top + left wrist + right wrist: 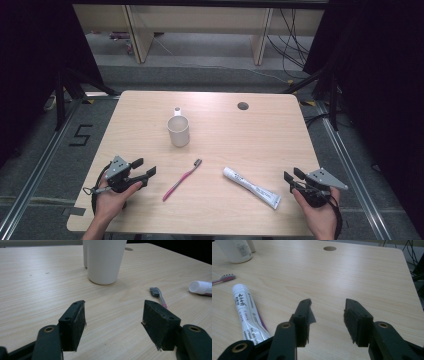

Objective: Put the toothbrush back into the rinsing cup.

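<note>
**A:** Start with what sits closest to you. Your left gripper [145,168] rests low at the near left of the table [260,135], well to the near left of the cup [178,131]. Its jaws stand apart with bare wood between them (nothing is pinched there).

**B:** And your right gripper [291,175]?

**A:** It lies at the near right edge, well apart from the cup. In the right gripper view the two pads are open too, with only tabletop in the gap. Neither gripper touches anything but your own hands.

**B:** What lies next, going outward?

**A:** The toothpaste tube [251,187], white with print, lies flat just left of your right gripper. It is to the near right of the cup, with its cap end turned toward the cup. In the right gripper view the tube [247,311] runs along the left jaw's side, near but not touching.

**B:** And the toothbrush [182,179]?

**A:** You find the pink handle lying on a slant, just nearer than the cup and between your two grippers. Its dark bristle head points toward the cup. In the left gripper view the brush head [155,291] lies beyond the right-hand jaw, apart from it.

**B:** Farthest?

**A:** The cup stands upright near the table's middle, with a handle on its far side. Beyond it to the right is a round cable hole [243,106] (close to the far edge).
</note>
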Motion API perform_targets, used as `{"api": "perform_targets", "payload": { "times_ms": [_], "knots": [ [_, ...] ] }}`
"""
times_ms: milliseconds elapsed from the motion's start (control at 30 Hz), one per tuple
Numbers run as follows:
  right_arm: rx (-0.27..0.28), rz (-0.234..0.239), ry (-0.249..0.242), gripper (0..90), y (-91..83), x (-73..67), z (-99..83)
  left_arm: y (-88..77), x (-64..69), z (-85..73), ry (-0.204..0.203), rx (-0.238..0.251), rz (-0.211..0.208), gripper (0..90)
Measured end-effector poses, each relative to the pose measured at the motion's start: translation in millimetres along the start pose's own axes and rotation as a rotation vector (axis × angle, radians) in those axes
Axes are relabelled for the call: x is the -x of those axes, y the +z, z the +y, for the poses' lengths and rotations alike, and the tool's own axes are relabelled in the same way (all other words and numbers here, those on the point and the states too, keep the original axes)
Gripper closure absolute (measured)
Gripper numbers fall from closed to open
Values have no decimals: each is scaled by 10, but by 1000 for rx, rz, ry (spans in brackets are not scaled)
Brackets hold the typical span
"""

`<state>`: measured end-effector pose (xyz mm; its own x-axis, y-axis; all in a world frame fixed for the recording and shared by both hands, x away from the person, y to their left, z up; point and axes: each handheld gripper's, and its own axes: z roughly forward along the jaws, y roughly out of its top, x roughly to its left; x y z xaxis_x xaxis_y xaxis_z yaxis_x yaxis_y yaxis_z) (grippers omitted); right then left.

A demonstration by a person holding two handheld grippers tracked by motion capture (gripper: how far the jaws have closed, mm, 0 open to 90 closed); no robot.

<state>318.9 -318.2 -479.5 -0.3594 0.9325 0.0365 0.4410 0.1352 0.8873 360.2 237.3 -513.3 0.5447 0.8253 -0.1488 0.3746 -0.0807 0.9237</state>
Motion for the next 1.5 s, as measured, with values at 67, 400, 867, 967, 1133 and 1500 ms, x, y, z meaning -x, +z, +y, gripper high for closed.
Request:
{"api": "perform_targets", "payload": {
  "times_ms": [67,400,867,967,1133,1500],
  "knots": [
    [-10,7,-3,545,14,-6,21,-4,30,35,2,0,-7,351],
    [-73,-2,-5,514,45,-34,81,-33,276,332,51,-38,-59,360],
    [-113,5,8,505,9,-126,223,63,648,684,193,-290,-167,398],
    [-99,5,-35,502,20,-85,239,205,684,723,250,-404,-195,447],
    [-137,16,17,498,37,-138,249,474,748,775,315,-582,-202,536],
    [-142,34,-13,496,63,-129,251,882,847,854,335,-824,-197,625]
  ]
}}
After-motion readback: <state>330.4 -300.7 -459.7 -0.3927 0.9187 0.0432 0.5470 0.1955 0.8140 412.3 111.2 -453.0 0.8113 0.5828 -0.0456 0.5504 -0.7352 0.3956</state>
